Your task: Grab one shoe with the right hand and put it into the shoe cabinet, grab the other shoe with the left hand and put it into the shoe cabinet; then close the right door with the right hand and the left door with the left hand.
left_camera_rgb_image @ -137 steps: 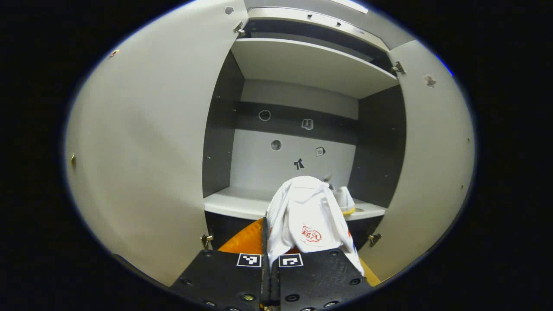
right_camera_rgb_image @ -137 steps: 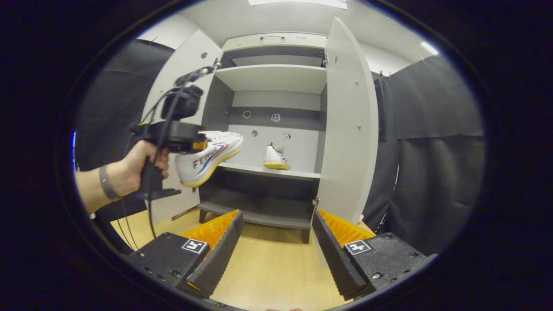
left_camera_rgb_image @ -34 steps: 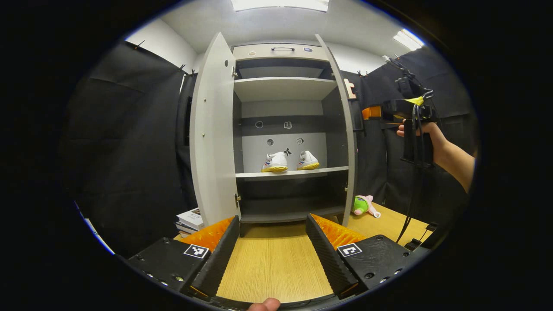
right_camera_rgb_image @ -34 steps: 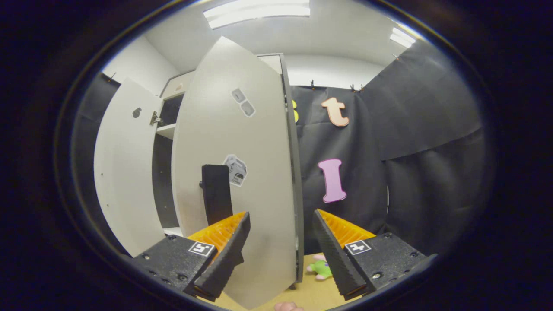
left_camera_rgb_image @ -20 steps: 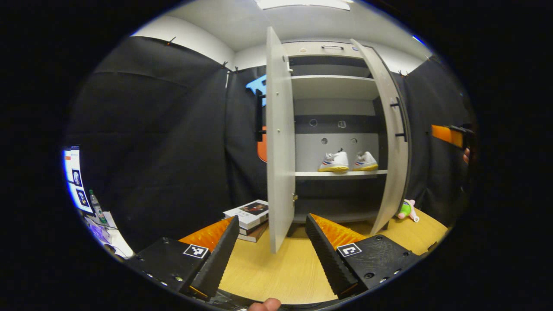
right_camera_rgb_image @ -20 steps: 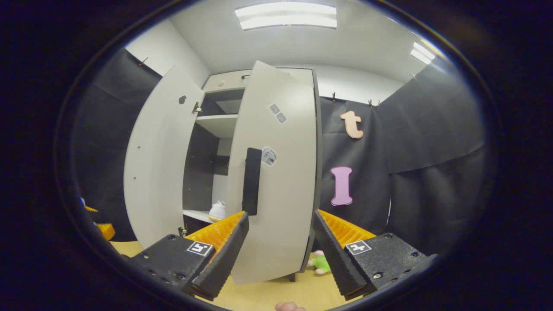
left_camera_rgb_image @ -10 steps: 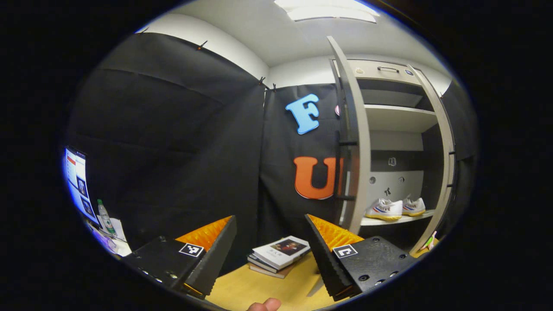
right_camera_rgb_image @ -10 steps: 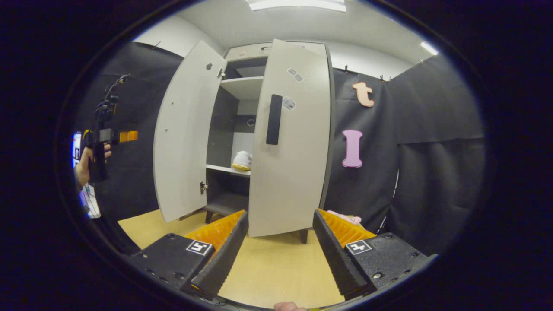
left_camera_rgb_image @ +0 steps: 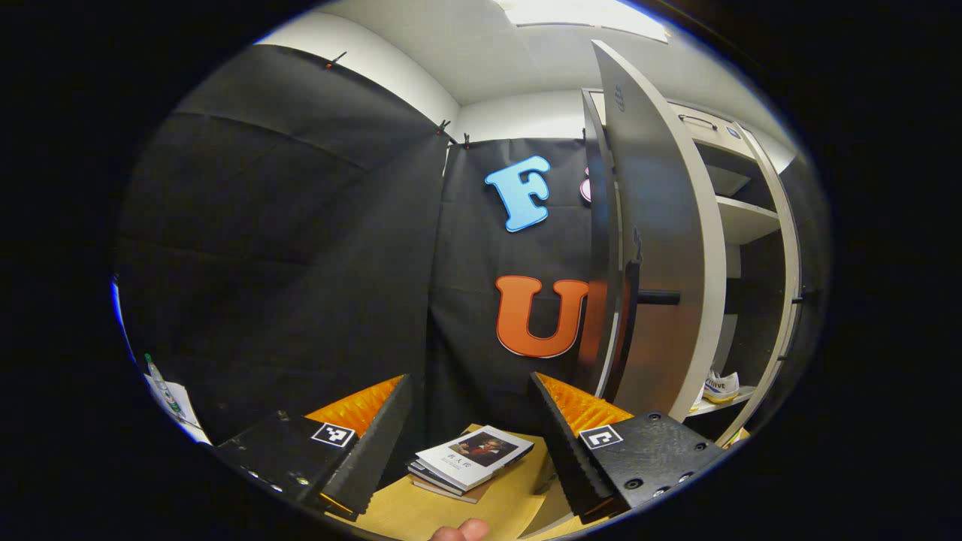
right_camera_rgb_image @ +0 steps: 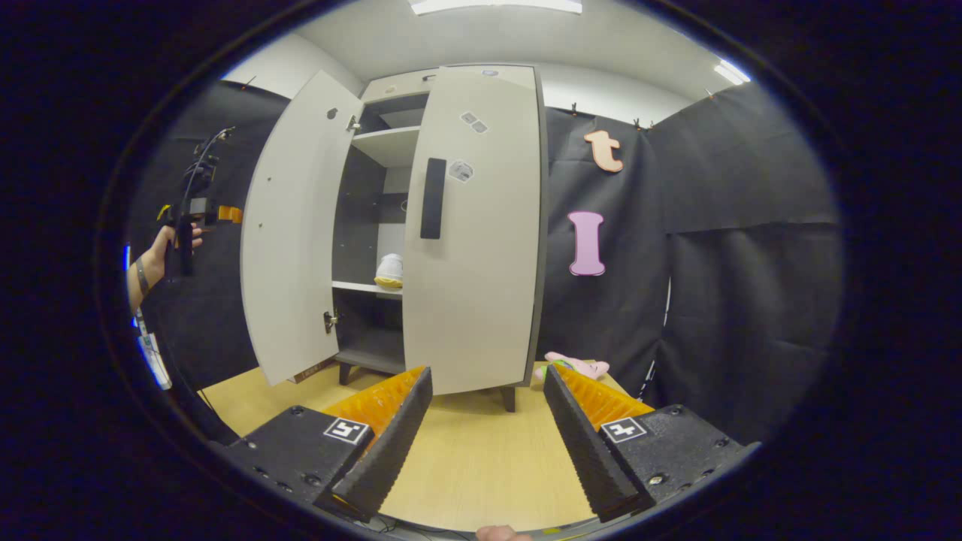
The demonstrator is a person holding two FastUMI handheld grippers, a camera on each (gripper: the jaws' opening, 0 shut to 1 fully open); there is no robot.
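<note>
The shoe cabinet (right_camera_rgb_image: 421, 225) stands on the wooden bench (right_camera_rgb_image: 481, 451) against the black cloth wall. Its right door (right_camera_rgb_image: 473, 225) is almost shut, with a narrow gap remaining, and its left door (right_camera_rgb_image: 289, 225) hangs wide open. In the left gripper view the left door (left_camera_rgb_image: 661, 248) is seen from its outer side. One shoe (right_camera_rgb_image: 389, 270) sits on the middle shelf (right_camera_rgb_image: 364, 287); the same shelf shows a shoe (left_camera_rgb_image: 721, 386) past the door's edge. The right gripper (right_camera_rgb_image: 487, 421) is spread wide and empty, well apart from the cabinet. The left gripper (left_camera_rgb_image: 470, 428) is also wide and empty, above a stack of books (left_camera_rgb_image: 470, 460). A plush toy (right_camera_rgb_image: 575, 367) lies by the cabinet's right foot.
</note>
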